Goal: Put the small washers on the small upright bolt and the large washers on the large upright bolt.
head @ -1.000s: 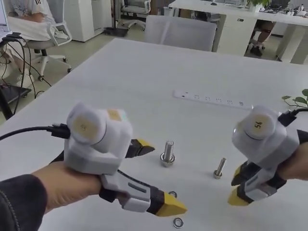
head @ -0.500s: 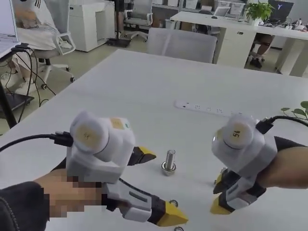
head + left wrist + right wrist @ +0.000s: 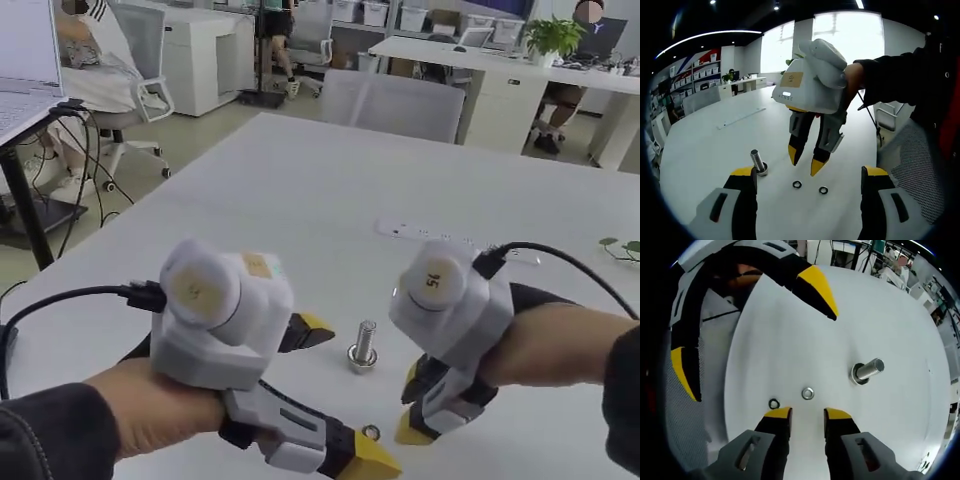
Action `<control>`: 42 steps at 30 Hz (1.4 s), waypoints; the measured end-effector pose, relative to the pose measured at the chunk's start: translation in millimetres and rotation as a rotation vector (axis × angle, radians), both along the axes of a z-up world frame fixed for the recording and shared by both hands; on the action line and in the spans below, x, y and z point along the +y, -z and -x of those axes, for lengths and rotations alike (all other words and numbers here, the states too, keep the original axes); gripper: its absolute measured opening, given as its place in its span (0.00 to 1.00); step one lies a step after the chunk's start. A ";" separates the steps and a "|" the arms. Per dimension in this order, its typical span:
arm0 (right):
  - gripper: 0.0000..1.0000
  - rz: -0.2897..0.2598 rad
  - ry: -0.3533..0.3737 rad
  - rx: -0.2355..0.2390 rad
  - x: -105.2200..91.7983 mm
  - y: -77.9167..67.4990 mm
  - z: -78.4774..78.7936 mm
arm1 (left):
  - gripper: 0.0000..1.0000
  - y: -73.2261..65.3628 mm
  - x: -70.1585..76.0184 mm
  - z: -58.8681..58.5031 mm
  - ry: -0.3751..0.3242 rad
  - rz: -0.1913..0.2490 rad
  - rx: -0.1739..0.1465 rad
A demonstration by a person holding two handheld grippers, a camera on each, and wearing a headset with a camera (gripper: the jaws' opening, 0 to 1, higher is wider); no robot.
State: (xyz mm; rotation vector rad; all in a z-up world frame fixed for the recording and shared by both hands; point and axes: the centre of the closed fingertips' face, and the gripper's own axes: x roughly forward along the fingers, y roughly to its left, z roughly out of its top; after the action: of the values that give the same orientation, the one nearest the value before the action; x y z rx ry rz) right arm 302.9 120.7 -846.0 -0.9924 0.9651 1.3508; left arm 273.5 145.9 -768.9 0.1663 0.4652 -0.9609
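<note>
- Washers (image 3: 808,393), 2, lie flat just ahead of the right gripper (image 3: 807,414), jaws narrowly parted, empty.
- Left gripper (image 3: 808,171) gapes wide, empty.
- Bolt (image 3: 867,371) stands upright nearby.

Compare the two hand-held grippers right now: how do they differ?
Jaws: the left hand-held gripper is spread wide, while the right hand-held gripper has only a narrow gap. Pose: the left one lies low, pointing across the table, while the right one tips down toward two washers. Both have yellow tips and hold nothing.
</note>
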 end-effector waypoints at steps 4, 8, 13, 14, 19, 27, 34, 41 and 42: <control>0.26 -0.005 -0.008 0.012 9.5 4.3 0.0 | 0.86 0.7 2.1 1.1 -0.007 0.002 0.003; 0.26 0.003 -0.021 0.027 15.7 12.4 1.7 | 0.86 0.8 3.3 1.2 -0.011 0.005 0.003; 0.25 0.010 -0.020 0.042 18.8 20.4 1.1 | 0.86 1.2 4.1 0.3 -0.016 0.009 0.005; 0.25 0.012 -0.021 0.044 19.0 21.4 1.4 | 0.86 1.3 4.1 0.2 -0.016 0.009 0.005; 0.22 0.032 -0.029 0.040 16.3 29.1 -0.9 | 0.86 2.6 3.4 -0.5 -0.015 0.011 0.009; 0.20 0.043 -0.043 0.028 14.9 32.3 -2.4 | 0.85 3.6 2.8 -2.1 -0.016 0.017 0.012; 0.18 0.069 -0.095 -0.012 15.3 33.2 -1.3 | 0.85 3.5 3.6 -3.1 -0.018 0.023 0.012; 0.15 0.066 -0.105 -0.017 15.3 33.4 -1.9 | 0.85 3.5 3.3 -3.1 -0.016 0.025 0.012; 0.15 0.066 -0.107 -0.018 14.9 33.5 -2.3 | 0.85 3.7 3.4 -3.1 -0.016 0.024 0.012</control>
State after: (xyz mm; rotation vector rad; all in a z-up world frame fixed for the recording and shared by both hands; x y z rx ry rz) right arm 305.2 135.6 -879.5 -1.1182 0.9598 1.4031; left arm 276.5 149.3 -772.5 0.1353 0.4657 -0.9520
